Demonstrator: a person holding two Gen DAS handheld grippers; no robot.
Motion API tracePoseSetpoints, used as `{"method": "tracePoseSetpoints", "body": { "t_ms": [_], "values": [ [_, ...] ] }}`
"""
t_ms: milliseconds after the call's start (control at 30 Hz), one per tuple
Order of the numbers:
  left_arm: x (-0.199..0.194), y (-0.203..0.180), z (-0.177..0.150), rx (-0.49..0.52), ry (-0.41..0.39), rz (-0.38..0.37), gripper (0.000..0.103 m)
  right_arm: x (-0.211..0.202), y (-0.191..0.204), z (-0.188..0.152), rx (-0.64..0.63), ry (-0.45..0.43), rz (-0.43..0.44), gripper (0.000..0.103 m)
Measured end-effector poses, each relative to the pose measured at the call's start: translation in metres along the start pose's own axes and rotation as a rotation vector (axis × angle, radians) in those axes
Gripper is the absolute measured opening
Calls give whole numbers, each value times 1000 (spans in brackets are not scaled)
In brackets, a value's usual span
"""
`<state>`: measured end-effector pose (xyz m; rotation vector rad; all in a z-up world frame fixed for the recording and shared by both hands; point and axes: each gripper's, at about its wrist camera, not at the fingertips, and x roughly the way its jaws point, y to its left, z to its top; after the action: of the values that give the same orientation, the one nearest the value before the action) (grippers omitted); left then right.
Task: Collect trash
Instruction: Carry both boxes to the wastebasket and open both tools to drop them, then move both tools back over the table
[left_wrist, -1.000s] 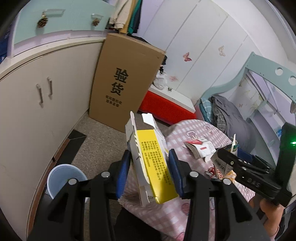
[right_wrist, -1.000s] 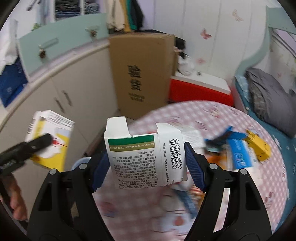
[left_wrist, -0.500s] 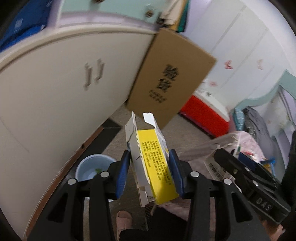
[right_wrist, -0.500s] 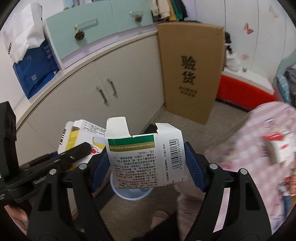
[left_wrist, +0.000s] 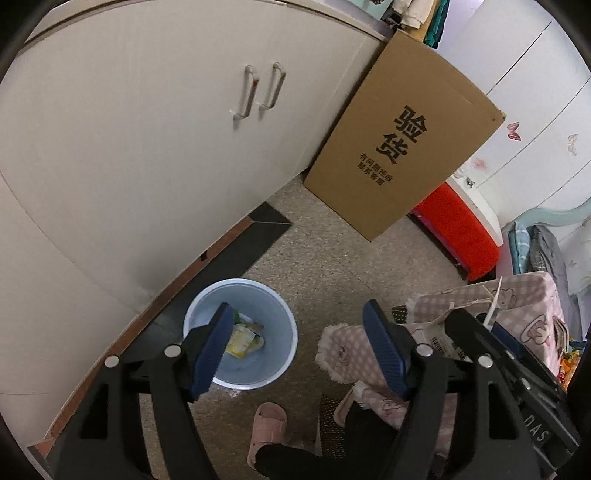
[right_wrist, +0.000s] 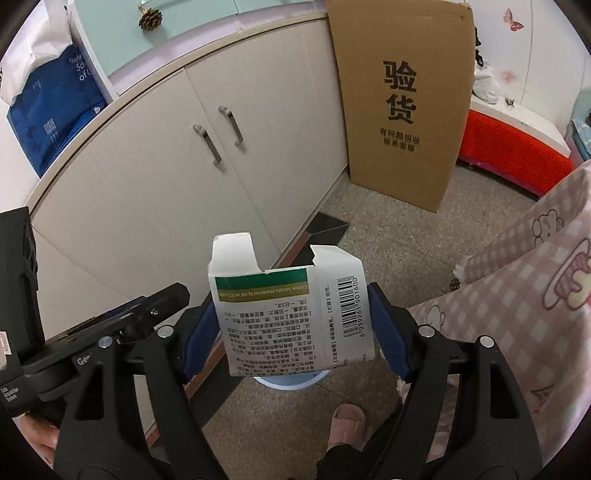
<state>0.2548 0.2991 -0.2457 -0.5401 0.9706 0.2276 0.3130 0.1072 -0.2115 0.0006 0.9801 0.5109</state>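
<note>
A pale blue bin (left_wrist: 273, 373) stands on the floor by the cabinet. A yellow and white carton (left_wrist: 242, 339) lies inside it on other scraps. My left gripper (left_wrist: 301, 347) hangs over the bin's right edge, its jaws opening with nothing between them. My right gripper (right_wrist: 295, 325) is shut on a white medicine box (right_wrist: 291, 314) with a green stripe and a barcode, open flaps up. That box hides most of the bin (right_wrist: 291, 382) below it. The right gripper also shows at the right edge of the left wrist view, still holding the box (left_wrist: 439, 338).
A white cabinet (left_wrist: 147, 147) with two handles runs along the left. A tall cardboard box (left_wrist: 402, 147) leans against it, with a red bench (left_wrist: 458, 229) behind. A pink checked cloth (right_wrist: 524, 295) drapes a table at right. A person's slippered foot (left_wrist: 267, 424) stands near the bin.
Both grippers swung left off the table and dropped over the floor bin. The left jaws opened and the yellow carton fell into the bin. The right gripper kept its box.
</note>
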Motion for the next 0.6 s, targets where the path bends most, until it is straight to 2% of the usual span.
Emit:
{"method": "tracePoseSetpoints", "body": {
  "t_ms": [400,533,567,600],
  "values": [
    [-16,21,0,-25,-45,40,74,11,23,6,-11,10,49,74],
    [-22,40,1,-54,-68,82,75,16,34,13,-11,-3,93,75],
    [-23,42,2,-61,-73,89,75,18,37,15,-10,-10,112,76],
    [-25,48,3,-78,-82,103,75,20,40,16,-8,-12,124,83]
  ]
}}
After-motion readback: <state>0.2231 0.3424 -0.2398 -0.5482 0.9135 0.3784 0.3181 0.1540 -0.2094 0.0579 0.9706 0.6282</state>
